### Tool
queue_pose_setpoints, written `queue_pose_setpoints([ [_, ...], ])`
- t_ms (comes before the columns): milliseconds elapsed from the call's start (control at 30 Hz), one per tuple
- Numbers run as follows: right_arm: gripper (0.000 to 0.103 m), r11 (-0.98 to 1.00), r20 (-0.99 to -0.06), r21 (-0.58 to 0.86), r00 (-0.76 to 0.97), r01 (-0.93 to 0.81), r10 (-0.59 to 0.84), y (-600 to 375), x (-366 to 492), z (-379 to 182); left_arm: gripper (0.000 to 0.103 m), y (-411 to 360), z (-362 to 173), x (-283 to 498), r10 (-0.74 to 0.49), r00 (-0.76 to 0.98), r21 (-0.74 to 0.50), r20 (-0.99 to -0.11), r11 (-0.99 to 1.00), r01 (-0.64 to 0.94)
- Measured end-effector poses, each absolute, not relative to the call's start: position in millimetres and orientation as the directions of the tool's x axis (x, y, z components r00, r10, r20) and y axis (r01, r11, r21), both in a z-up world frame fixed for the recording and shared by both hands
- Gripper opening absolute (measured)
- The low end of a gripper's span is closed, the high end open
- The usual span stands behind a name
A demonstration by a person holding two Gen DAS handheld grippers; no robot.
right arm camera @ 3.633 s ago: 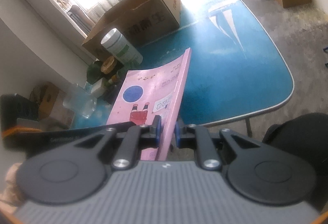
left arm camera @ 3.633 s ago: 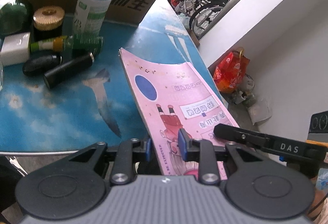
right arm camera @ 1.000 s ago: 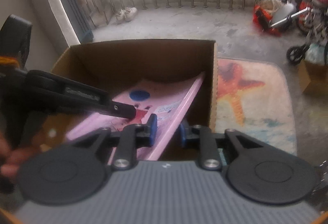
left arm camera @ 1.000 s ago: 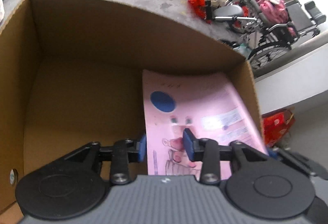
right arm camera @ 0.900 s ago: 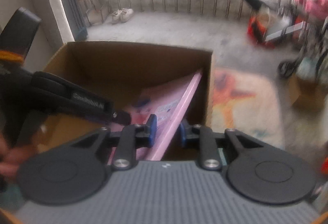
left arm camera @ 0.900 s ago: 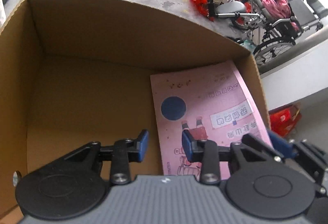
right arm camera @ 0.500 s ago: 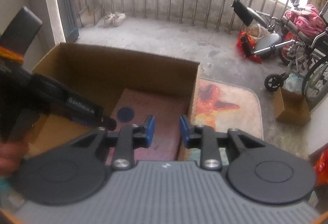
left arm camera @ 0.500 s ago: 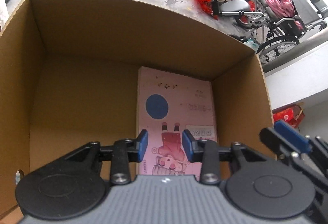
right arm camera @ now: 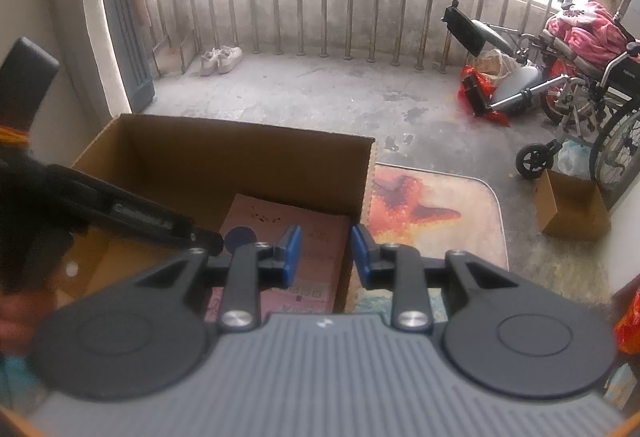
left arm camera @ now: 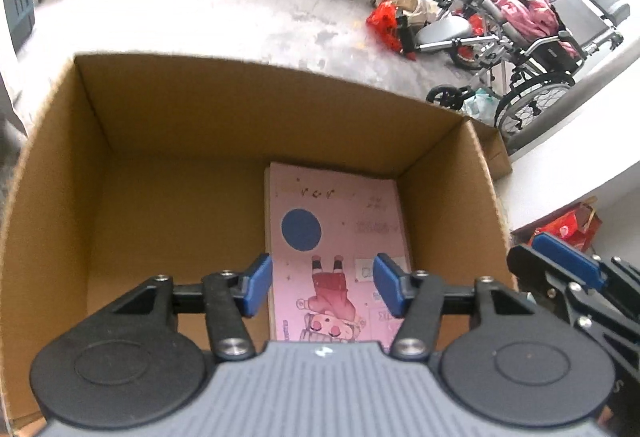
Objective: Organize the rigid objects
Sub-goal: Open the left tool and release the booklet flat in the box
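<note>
1. The book (left arm camera: 336, 237) lies flat on the floor of the box (left arm camera: 168, 117), just below and ahead of the left claw (left arm camera: 319, 285), against the wall on that claw's right.
2. Both claws are released and empty; the right claw (right arm camera: 322, 256) hovers above the box's right wall.
3. The book looks thin, light and fairly stiff, best pinched along an edge.
4. Its long axis runs straight away from the left claw.

A wheelchair (right arm camera: 592, 77) draped with pink cloth (right arm camera: 580, 29) stands by the railing (right arm camera: 320, 9). White shoes (right arm camera: 222, 59) sit near the bars, and a starfish mat (right arm camera: 432, 209) lies beside a small cardboard box (right arm camera: 572, 205).
</note>
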State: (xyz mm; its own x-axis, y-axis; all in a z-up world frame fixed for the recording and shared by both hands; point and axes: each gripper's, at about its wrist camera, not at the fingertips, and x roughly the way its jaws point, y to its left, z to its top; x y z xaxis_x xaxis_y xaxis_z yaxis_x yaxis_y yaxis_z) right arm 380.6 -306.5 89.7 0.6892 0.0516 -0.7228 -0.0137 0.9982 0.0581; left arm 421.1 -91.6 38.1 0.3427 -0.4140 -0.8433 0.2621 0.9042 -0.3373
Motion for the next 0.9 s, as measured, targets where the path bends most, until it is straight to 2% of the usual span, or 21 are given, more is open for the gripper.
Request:
queue_pose_setpoints([
  [300,0.027,0.995,-0.689,0.098,0.723,0.01,0.06,-313,347,121,0.07,-84,80,389,-0.381,0.403,-0.287,-0.832,0.917,0.276],
  [600,0.027,0.992,-0.647,0.128,0.759,0.024,0.065,-321,286,161,0.081,-76,129,345,-0.367,0.499,-0.231,-0.785,0.921,0.314],
  [900,0.027,0.983,-0.588,0.186,0.802,0.01,0.103,-320,205,199,0.095,-66,178,274,-0.287,0.629,-0.11,-0.723,0.946,0.305],
])
